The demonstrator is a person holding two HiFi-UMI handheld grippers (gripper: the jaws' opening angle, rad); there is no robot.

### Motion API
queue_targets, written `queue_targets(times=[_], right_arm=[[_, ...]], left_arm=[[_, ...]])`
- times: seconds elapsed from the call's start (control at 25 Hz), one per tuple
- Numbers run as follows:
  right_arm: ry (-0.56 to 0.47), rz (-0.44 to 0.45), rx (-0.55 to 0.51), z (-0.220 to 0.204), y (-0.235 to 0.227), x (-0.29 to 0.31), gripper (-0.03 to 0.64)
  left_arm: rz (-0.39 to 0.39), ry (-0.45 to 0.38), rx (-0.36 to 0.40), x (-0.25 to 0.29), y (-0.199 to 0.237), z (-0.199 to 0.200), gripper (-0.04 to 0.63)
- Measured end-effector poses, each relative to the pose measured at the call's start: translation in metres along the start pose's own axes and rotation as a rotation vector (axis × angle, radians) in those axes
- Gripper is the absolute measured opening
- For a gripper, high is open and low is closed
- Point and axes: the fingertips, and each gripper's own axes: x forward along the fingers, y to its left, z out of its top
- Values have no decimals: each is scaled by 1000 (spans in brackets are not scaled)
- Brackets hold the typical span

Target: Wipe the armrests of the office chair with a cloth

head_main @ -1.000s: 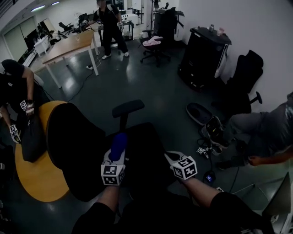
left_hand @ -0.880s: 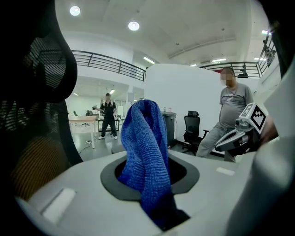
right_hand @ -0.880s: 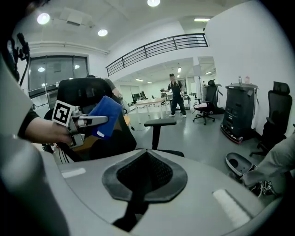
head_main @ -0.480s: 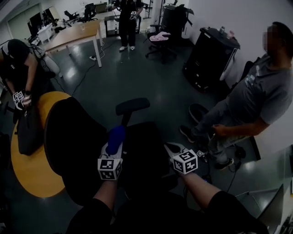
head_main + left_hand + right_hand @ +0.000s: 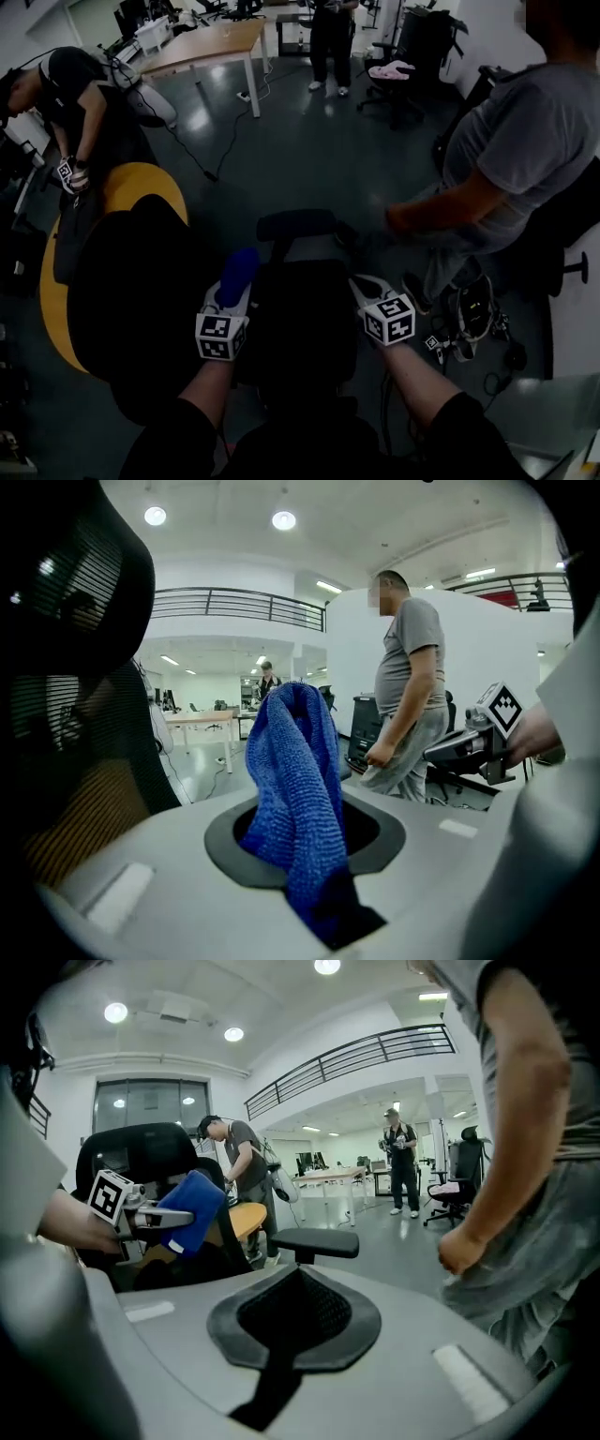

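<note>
Dark polished floor point(image 5: 309, 141) filled the upper middle of the head view, and down at lower centre the action had barely budged. Left claw point(image 5: 232, 292) was clamped on the blue cloth point(image 5: 238, 272), and its own view confirmed it: fabric bunched between the jaws and rising to the middle of that frame. Right claw point(image 5: 367, 285), lower centre-right, was closed on nothing, its jaws pressed together in its own view. Both sat over the seat of the office chair point(image 5: 300, 323) much as they had a second before. The cloth tip was short of the armrest point(image 5: 298, 225) at frame centre, with a clear gap between them. So no wiping yet, by my reading; the cloth needed to travel up-frame to land on that pad.

What did change was the company! The bystander point(image 5: 525, 131) in the grey shirt had been down low at the right edge a second earlier. Now that figure was standing, filling the upper right, with one hand point(image 5: 401, 220) hanging just right of the armrest. That looked like a crowding risk for the first stroke. Further out, the yellow round counter point(image 5: 52, 291) sat closer to the left edge as the head view swung, and another person point(image 5: 80, 84) bent over at the upper left.
</note>
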Motion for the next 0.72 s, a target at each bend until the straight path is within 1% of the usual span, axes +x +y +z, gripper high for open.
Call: queue_targets(times=[0.16, 0.32, 0.52, 0.72], right_arm=[[17, 20, -2, -3, -32, 33, 3], [34, 29, -32, 7, -58, 67, 3], [70, 27, -56, 9, -85, 102, 3], [102, 7, -101, 11, -109, 140, 3]], left_arm=[[49, 15, 20, 27, 17, -1, 123], [62, 32, 45, 58, 32, 6, 123], [36, 79, 112, 85, 38, -6, 123], [12, 116, 151, 119, 43, -21, 123]])
